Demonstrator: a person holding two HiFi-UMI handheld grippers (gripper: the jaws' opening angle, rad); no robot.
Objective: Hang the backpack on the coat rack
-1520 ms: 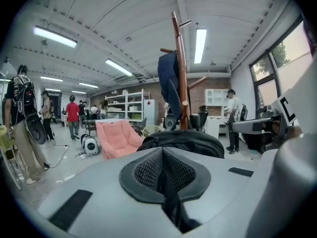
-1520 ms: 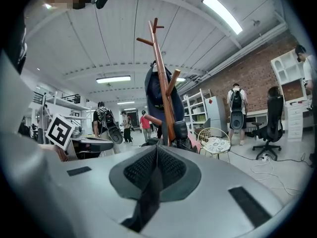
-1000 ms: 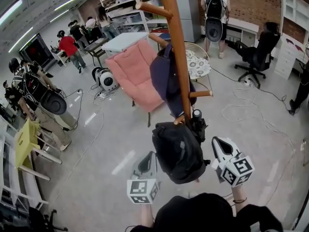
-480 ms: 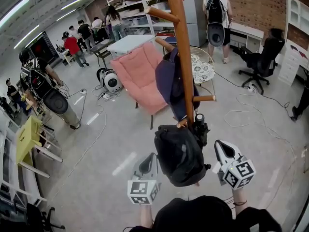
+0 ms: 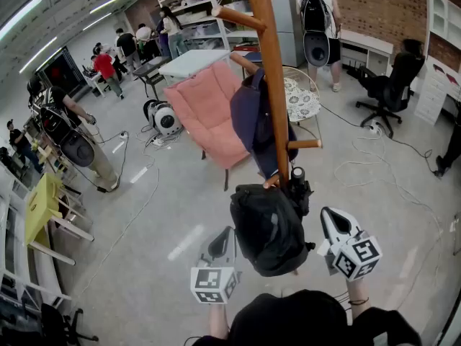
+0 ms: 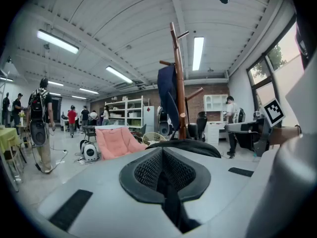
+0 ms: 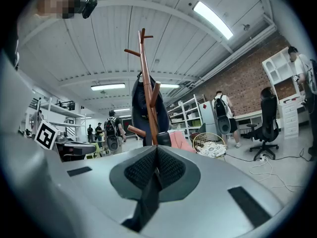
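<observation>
A black backpack [image 5: 268, 229] hangs from a low peg [image 5: 271, 182] of the wooden coat rack [image 5: 270, 85], with a navy garment [image 5: 248, 117] on a higher peg. My left gripper [image 5: 220, 246] sits just left of the bag and my right gripper [image 5: 333, 224] just right of it; both are shut and empty, apart from the bag. The left gripper view shows the shut left gripper [image 6: 163, 155], the backpack's top [image 6: 190, 143] and the rack [image 6: 177, 83] behind. In the right gripper view the right gripper [image 7: 156, 155] points at the rack [image 7: 147, 98].
A pink folding chair [image 5: 209, 114] and a round wicker chair [image 5: 299, 96] stand behind the rack. A black office chair [image 5: 389, 85] and floor cables [image 5: 360, 164] lie to the right. A person [image 5: 72, 139] and a yellow table [image 5: 39, 207] are at the left.
Both grippers and the backpack keep their places. The head view has shifted slightly, and people in the background have walked about.
</observation>
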